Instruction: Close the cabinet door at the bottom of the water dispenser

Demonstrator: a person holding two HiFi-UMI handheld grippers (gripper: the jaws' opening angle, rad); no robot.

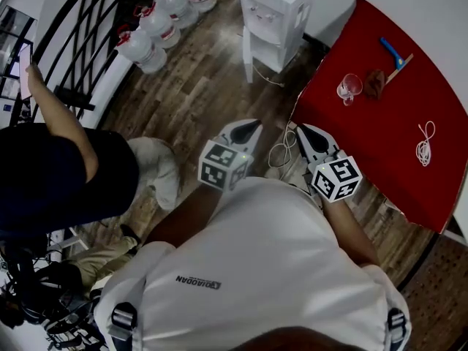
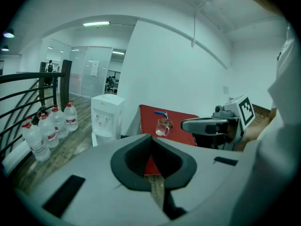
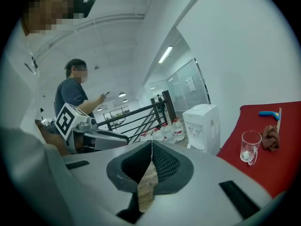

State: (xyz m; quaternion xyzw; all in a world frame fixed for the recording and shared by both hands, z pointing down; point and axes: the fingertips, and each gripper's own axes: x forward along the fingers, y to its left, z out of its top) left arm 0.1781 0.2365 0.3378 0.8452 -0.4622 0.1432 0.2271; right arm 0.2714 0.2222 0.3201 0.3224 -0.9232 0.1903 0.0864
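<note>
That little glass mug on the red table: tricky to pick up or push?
Probably fragile and slick: the glass mug looks clear and smooth. It stands upright on the red table, so a push would likely slide it, though a high push might tip it.

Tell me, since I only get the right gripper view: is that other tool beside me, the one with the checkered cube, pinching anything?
Observer: No. The left gripper has its jaws together, with nothing between them.
Operator: Is anything on the red table that I can't see?
Observer: Yes. A coiled white cord lies on it, apart from the other things.
Operator: And is the floor clear on the way to the water dispenser?
Observer: Not quite. A white cable loops on the wooden floor by the table's edge, just ahead of the grippers.
</note>
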